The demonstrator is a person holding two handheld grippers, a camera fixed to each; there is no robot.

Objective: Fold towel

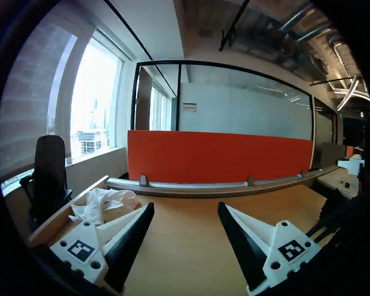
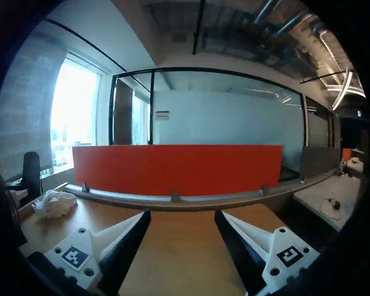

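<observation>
Left gripper view puts a black office chair [image 1: 49, 172] at nine o'clock beside the bright window [image 1: 93, 108], and the white towel [image 1: 106, 202] lies crumpled in a heap on the wooden desk [image 1: 187, 251] at about eight o'clock, just beyond the left finger of the left gripper [image 1: 185, 206]. That gripper's fingers are spread wide and hold nothing, with only bare wood between them. An orange divider panel [image 1: 214, 158] spans the desk's far side from eleven to two o'clock. In the right gripper view the towel [image 2: 54, 203] sits farther off at nine o'clock, and the right gripper [image 2: 182, 213] is likewise released and empty over bare desk. No folding has begun. The likely trouble is the bunched cloth: with no corner showing, a pinch could catch several layers and lift a lump. The heap also lies near the desk's left edge, so a careless nudge might push it off.
</observation>
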